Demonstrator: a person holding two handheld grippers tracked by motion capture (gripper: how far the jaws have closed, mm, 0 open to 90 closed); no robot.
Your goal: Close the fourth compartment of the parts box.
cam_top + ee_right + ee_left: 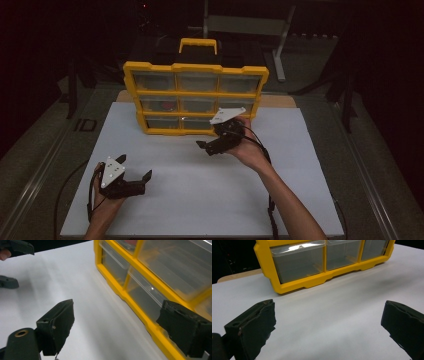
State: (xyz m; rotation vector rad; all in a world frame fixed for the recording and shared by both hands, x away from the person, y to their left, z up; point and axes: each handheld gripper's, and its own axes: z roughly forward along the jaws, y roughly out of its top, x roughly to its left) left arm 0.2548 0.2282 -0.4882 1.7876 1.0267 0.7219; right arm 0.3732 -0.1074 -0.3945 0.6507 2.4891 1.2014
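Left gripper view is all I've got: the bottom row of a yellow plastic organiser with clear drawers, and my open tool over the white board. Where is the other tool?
Observer: The right tool is up close to the yellow plastic drawer organiser, in front of its bottom right corner, jaws apart and holding nothing.
Operator: How tall is that organiser? I see one row.
Observer: Three rows of three clear drawers, standing upright, with a yellow carry handle on top.
Operator: Anything inside the drawers?
Observer: Something small and red sits in the middle row's left drawer; what it is I cannot tell.
Operator: And my own tool?
Observer: The left tool is low over the white board's near left part, well short of the organiser.
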